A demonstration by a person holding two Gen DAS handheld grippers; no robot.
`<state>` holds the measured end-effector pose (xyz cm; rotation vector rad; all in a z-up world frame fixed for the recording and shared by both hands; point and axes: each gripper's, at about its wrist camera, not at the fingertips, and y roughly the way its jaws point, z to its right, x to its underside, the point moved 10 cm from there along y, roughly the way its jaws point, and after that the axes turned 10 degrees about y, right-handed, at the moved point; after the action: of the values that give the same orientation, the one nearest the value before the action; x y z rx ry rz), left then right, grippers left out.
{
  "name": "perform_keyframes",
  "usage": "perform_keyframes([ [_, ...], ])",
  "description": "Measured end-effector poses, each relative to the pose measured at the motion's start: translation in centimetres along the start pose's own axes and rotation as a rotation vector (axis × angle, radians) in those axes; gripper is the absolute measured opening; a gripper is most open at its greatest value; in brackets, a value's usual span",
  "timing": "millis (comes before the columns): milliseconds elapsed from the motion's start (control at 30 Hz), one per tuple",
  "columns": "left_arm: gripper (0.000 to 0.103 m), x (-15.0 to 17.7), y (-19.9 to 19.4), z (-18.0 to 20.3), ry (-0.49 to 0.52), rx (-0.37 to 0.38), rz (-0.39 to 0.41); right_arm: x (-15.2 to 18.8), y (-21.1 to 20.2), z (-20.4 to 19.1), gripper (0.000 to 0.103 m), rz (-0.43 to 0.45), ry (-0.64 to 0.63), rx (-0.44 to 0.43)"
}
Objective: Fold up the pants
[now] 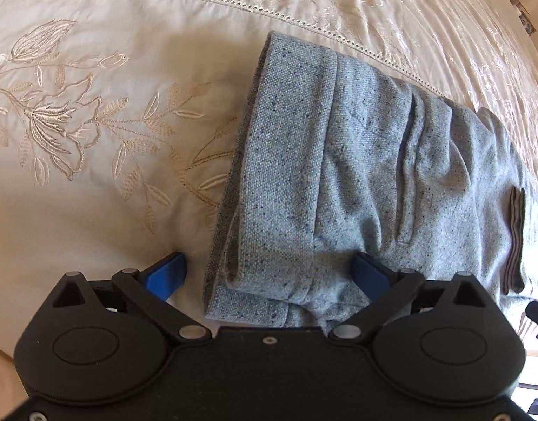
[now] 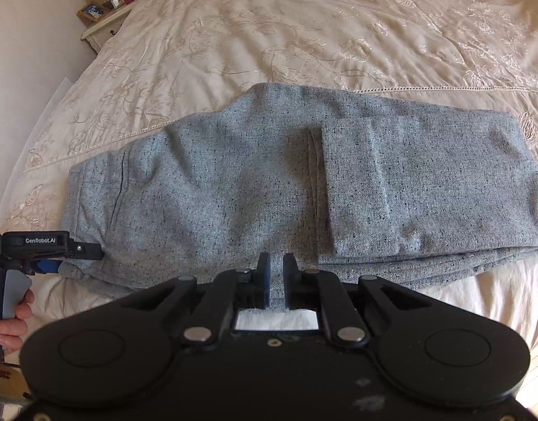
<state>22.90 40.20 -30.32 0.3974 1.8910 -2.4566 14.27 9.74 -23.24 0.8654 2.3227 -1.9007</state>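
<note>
Grey speckled pants (image 2: 261, 189) lie folded lengthwise on a cream embroidered bedspread (image 2: 304, 35), with the leg cuffs (image 2: 360, 182) folded back over the middle. In the left wrist view the pants (image 1: 356, 175) fill the right half. My left gripper (image 1: 269, 273) is open, its blue fingers (image 1: 167, 273) either side of the near fabric edge. It also shows in the right wrist view (image 2: 58, 256) at the waistband end. My right gripper (image 2: 276, 273) is nearly shut, with a narrow gap between the jaws, over the near edge of the pants; whether it pinches fabric is unclear.
A nightstand (image 2: 104, 24) with a lamp, photo frame and small items stands at the bed's far left corner beside the wall. The bedspread (image 1: 93, 122) spreads wide beyond the pants. Wooden floor (image 2: 535, 379) shows at lower right.
</note>
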Motion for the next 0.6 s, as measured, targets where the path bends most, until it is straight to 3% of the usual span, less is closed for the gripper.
perform_keyframes([
  [33, 0.085, -0.3, -0.4, 0.3, 0.007, 0.001, 0.024, 0.0, 0.0, 0.2, 0.011, 0.001, 0.004, 0.004],
  [67, 0.059, -0.7, -0.9, 0.9, 0.026, 0.031, 0.047, -0.1, 0.0, 0.3, 0.011, 0.004, 0.009, 0.010],
  [167, 0.033, -1.4, -2.6, 1.9, 0.068, 0.024, 0.077, -1.1, 0.1, 1.1, 0.011, 0.031, 0.022, 0.034],
  [400, 0.019, -2.9, -7.1, 2.9, 0.081, 0.016, 0.169, -3.6, 2.9, 3.9, 0.011, 0.046, 0.086, 0.102],
  [533, 0.019, -3.2, -8.8, 3.9, 0.093, 0.027, 0.208, -0.9, 6.3, 5.3, 0.008, -0.083, 0.113, 0.118],
  [600, 0.019, -3.3, -9.3, 4.5, 0.118, 0.007, 0.223, -0.6, 6.5, 5.6, 0.008, -0.066, 0.123, 0.112],
])
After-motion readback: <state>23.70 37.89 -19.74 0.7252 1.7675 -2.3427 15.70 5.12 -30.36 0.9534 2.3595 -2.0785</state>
